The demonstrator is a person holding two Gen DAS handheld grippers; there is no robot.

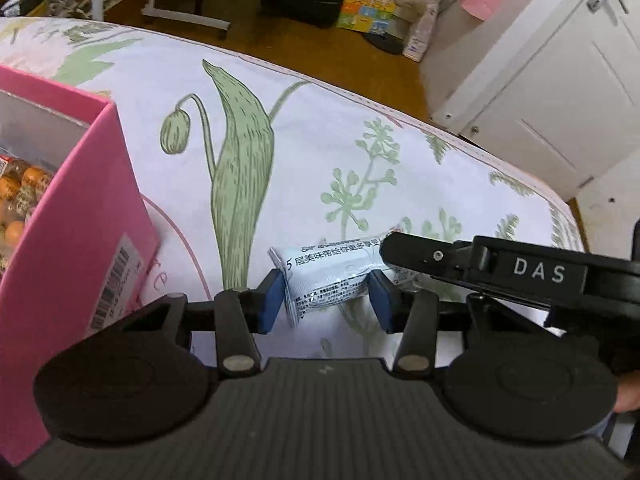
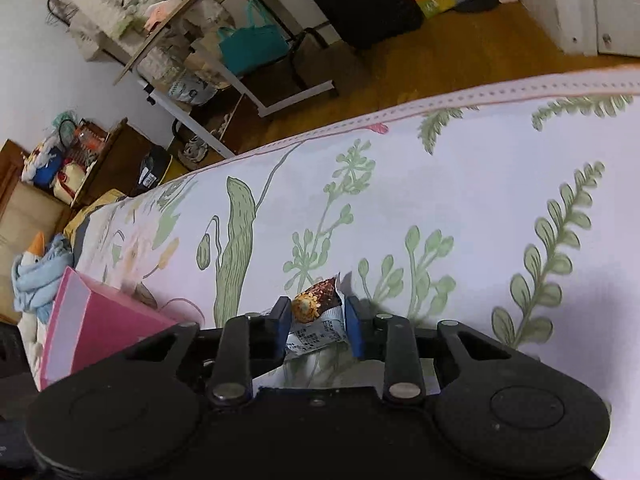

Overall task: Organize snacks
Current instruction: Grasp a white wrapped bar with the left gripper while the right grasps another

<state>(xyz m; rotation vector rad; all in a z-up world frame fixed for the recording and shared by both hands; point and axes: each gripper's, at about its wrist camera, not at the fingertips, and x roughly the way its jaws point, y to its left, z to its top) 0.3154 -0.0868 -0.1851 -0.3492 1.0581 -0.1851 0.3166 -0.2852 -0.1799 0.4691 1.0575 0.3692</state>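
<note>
A white wrapped snack bar (image 1: 332, 280) lies on the floral cloth (image 1: 304, 152). My left gripper (image 1: 326, 300) straddles it, a blue pad on each side, the right pad clear of the wrapper. My right gripper (image 2: 318, 322) is shut on the same packet's other end (image 2: 316, 320), where a chocolate wafer picture shows. In the left wrist view the right gripper's black finger (image 1: 432, 256) covers the packet's right end. A pink box (image 1: 76, 240) at the left holds several orange wrapped snacks (image 1: 20, 196).
The pink box also shows in the right wrist view (image 2: 100, 324) at lower left. The cloth's far edge (image 2: 440, 104) drops to a wooden floor with a white desk frame (image 2: 256, 92), a black case (image 2: 360, 0) and a white door (image 1: 560, 80).
</note>
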